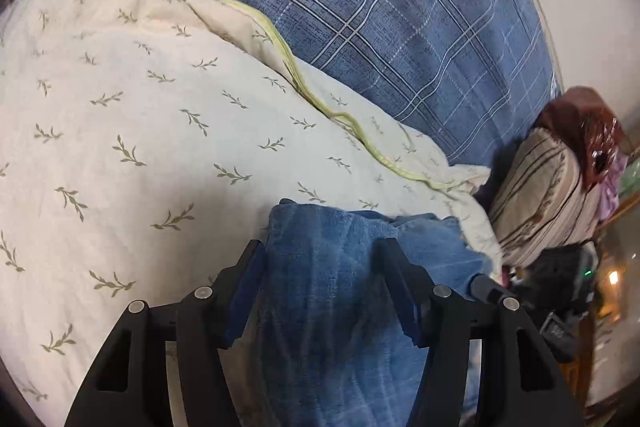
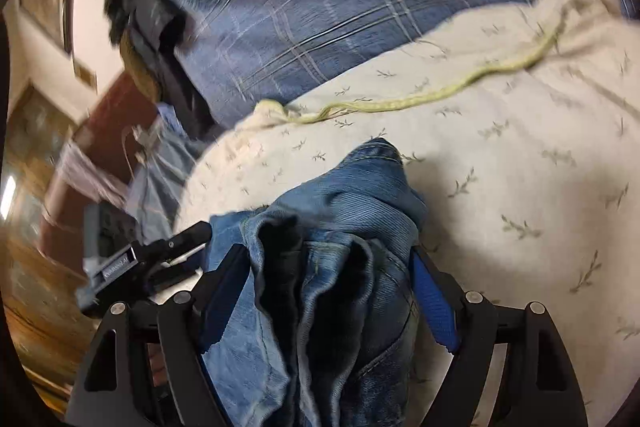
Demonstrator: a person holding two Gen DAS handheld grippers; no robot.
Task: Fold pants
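Left tongs [image 1: 322,259] clamped on a bunched blue fold of the jeans [image 1: 340,307], cloth filling the gap between the fingers. Right tongs [image 2: 326,267] likewise closed around a thick wad of the jeans [image 2: 340,267], several layers with seams showing. Jeans are lifted just above the cream leaf-print quilt [image 1: 140,107] on the bed. Beyond it, a blue plaid pillow [image 1: 380,27]. Right view is motion-blurred. Judging: carry/lay-out stage, no fold set yet. Next: spread both grips apart, lower the jeans flat onto the quilt, keep layers aligned.
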